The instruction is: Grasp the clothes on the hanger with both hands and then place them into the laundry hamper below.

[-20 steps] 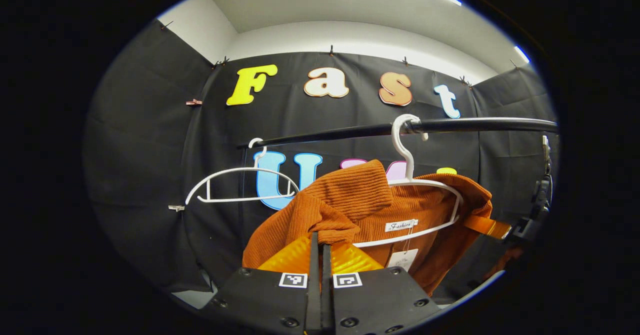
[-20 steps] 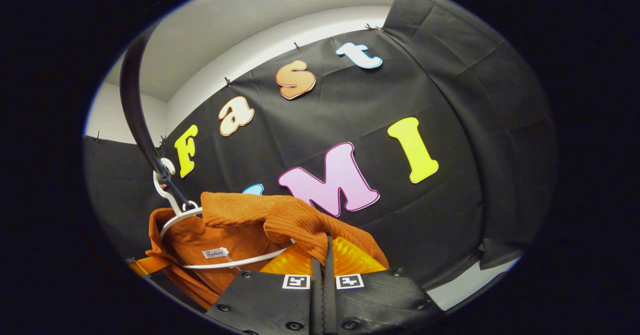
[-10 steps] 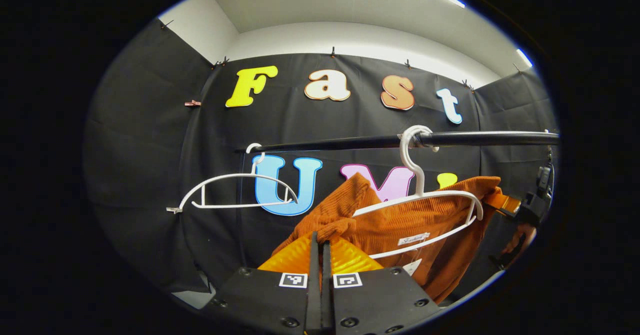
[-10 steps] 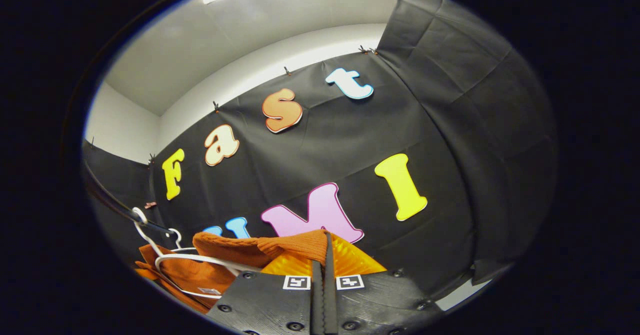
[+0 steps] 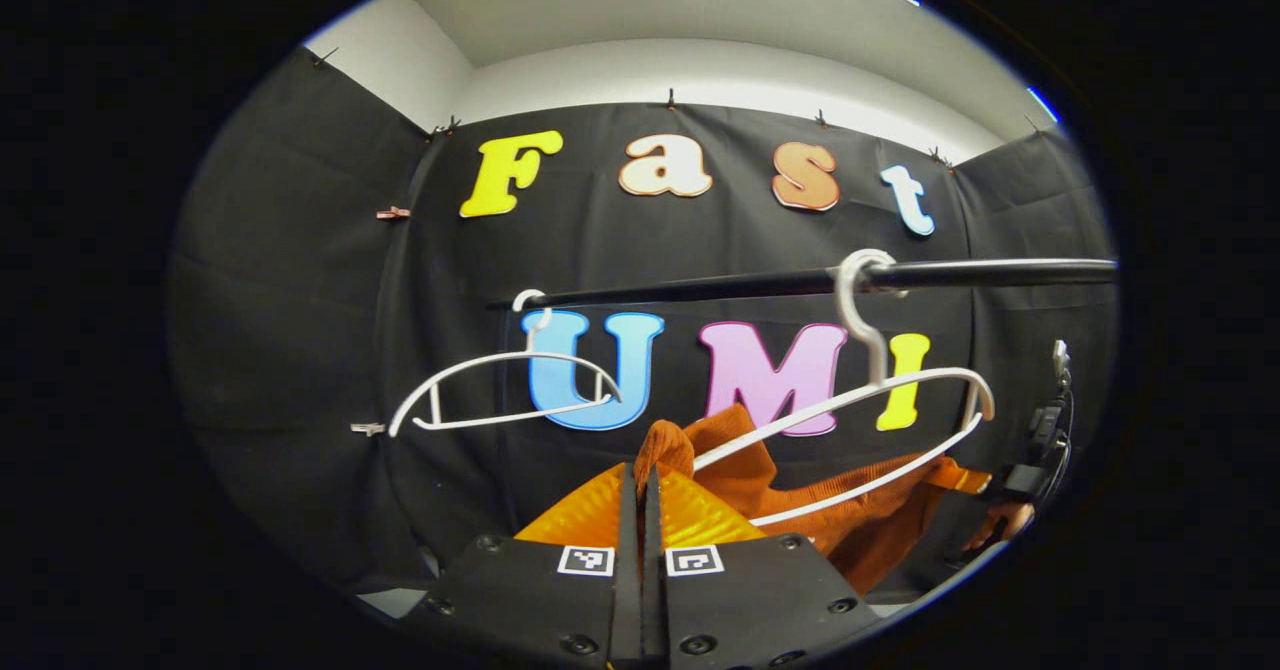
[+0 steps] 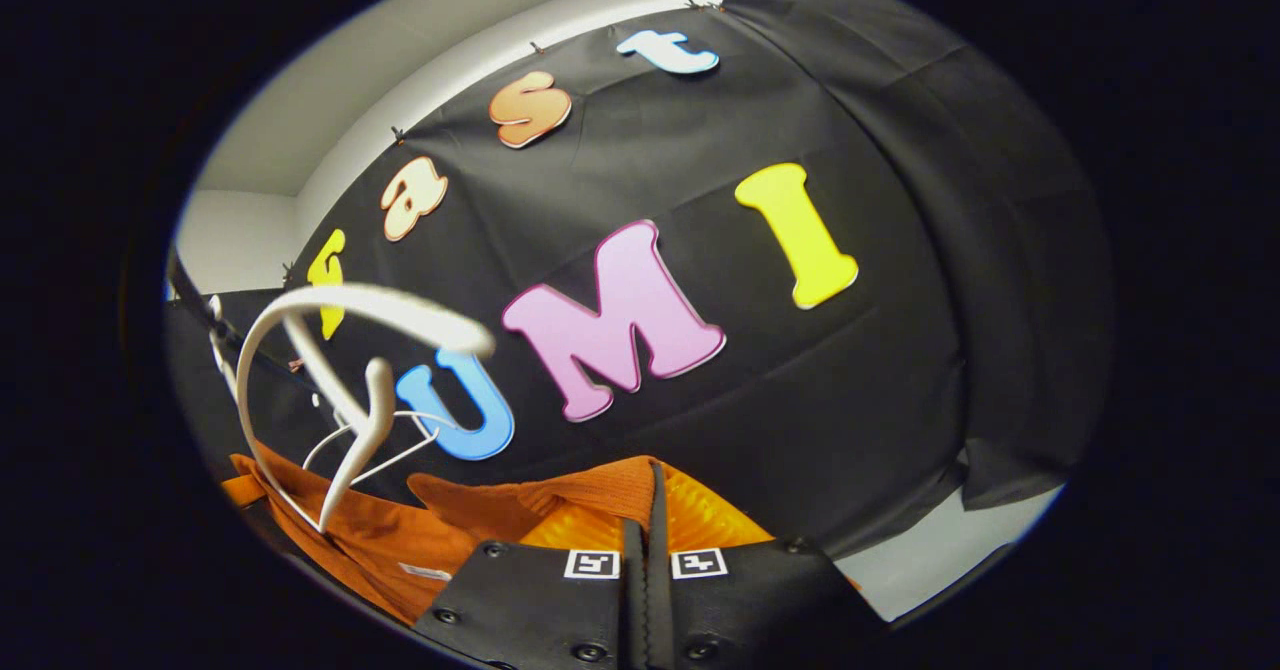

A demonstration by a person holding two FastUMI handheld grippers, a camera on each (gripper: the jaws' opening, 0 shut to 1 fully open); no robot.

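- In the left gripper view, the left gripper (image 5: 640, 480) is seen with its two fingers pressed together, a fold of the orange ribbed garment (image 5: 790, 495) pinched between them.
- The garment is draped below the white hanger (image 5: 880, 410), off its shoulders for the most part (a bit of cloth is seen just behind the hanger's lower bar, so touching or not can't be told).
- That hanger is hooked over the black rail (image 5: 800, 282) and is tilted, right end higher.
- A second white hanger (image 5: 505, 390), bare, is hung further left on the same rail.
- At the far right edge of this view, the right gripper (image 5: 1035, 450) is made out with fingertips of a hand (image 5: 995, 525) beneath it, next to the garment's other end.
- In the right gripper view, the right gripper (image 6: 648, 495) is likewise closed, with the garment (image 6: 590, 495) clamped between its fingers.
- The rest of the cloth (image 6: 370, 550) is spread to the lower left, below the white hanger (image 6: 350, 370), which is blurred and close to the lens.
- The bare hanger (image 6: 395, 445) is glimpsed behind it, small and far off.
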